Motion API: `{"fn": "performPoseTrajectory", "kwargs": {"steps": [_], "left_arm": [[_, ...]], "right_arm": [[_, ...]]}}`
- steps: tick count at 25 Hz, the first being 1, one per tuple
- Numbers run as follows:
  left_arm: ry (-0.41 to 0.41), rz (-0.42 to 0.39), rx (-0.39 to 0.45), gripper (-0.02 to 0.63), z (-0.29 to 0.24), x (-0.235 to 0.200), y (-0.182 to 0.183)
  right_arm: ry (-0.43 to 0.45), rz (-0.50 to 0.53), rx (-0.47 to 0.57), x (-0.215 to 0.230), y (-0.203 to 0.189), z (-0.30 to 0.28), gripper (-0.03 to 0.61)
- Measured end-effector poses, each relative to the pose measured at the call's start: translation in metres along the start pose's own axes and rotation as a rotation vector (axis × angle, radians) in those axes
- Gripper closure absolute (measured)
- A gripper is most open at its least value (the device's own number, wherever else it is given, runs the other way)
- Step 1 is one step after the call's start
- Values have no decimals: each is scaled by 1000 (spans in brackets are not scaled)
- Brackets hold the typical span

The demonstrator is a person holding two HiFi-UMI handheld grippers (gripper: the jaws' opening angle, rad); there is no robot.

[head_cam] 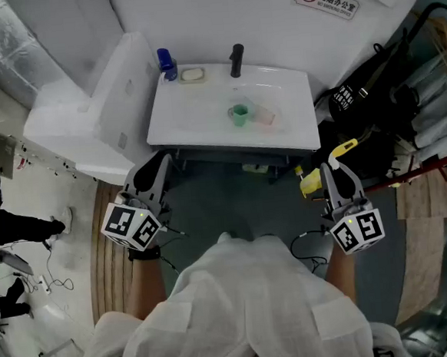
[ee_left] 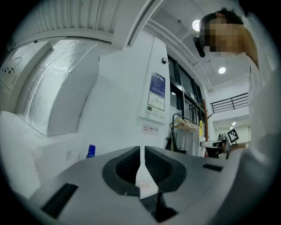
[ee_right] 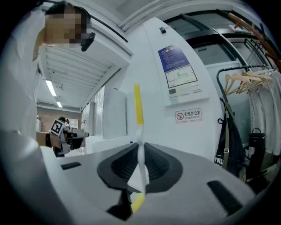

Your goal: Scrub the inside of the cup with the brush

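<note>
My left claw (ee_left: 141,154) is closed on nothing. My right claw (ee_right: 141,151) is clamped on the yellow-and-white brush (ee_right: 138,105) handle. Only the head view shows the green cup (head_cam: 239,115), standing in the sink (head_cam: 195,111), well apart from both.

Left gripper (head_cam: 155,171): level, jaws together, nothing between them.
Right gripper (head_cam: 336,174): level, jaws clamped on brush (ee_right: 138,105) handle.
Both: held well apart.
</note>
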State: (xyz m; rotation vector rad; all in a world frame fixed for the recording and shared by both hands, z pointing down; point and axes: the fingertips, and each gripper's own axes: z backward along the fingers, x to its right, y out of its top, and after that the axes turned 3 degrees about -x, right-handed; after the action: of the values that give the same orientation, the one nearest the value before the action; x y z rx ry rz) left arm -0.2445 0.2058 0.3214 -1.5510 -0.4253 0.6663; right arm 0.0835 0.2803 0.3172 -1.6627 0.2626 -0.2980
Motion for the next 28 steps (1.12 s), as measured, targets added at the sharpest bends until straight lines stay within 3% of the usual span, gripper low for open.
{"fn": "performPoseTrajectory", "kwargs": {"steps": [16, 22, 28], "left_arm": [[104, 6, 24, 581, 46, -29, 11], [121, 12, 18, 581, 54, -38, 9], [109, 13, 27, 581, 50, -44, 8]], "right_arm": [[60, 7, 12, -28, 0, -18, 538], [100, -50, 73, -36, 12, -28, 538], [93, -54, 70, -37, 12, -32, 538]]}}
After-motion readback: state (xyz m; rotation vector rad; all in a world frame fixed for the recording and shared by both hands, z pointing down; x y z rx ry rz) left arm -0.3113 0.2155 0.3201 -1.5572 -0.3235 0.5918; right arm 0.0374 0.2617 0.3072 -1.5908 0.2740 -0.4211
